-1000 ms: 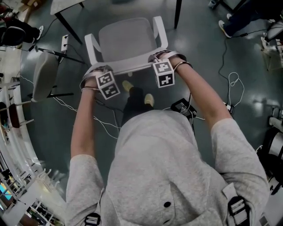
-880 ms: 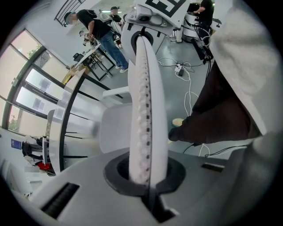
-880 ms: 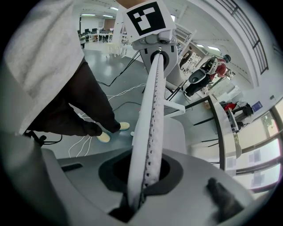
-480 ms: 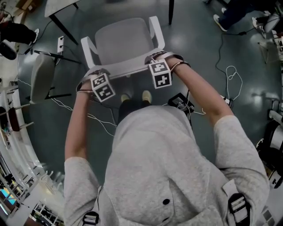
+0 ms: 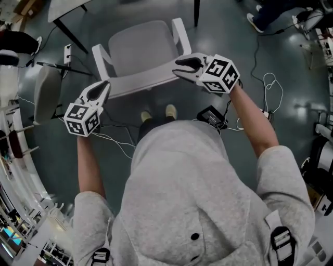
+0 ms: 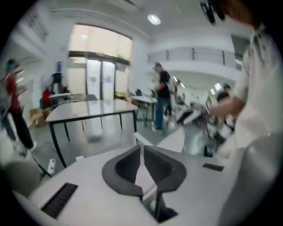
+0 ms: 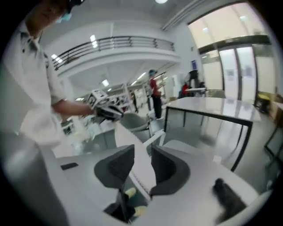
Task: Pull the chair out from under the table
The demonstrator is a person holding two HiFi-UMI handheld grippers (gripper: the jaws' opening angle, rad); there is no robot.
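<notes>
Two tools hover close to the chair (image 5: 140,49) in the head view. The chair stands on the floor (image 5: 229,31) with its whole seat in the open. Its front faces the desk (image 5: 65,9) and its backrest (image 5: 140,85) is turned to the person. The backrest's long edge runs across the picture, a little higher at the right. The left tool (image 5: 104,85) is just off the backrest's left corner. The right tool (image 5: 179,67) is over its right corner. Both point toward the chair.

In the left gripper view, the left tool (image 6: 142,152) has just been opening. Its jaws show only a narrow slit and grip nothing, and the pale chair (image 6: 174,140) lies beyond them, with the desk (image 6: 88,110) farther off.

In the right gripper view, the right tool (image 7: 142,152) has also just been opening. Its jaws stand wide and press on nothing, and the edge of the chair (image 7: 128,139) shows through the gap. The desk (image 7: 212,108) is beyond the chair.
</notes>
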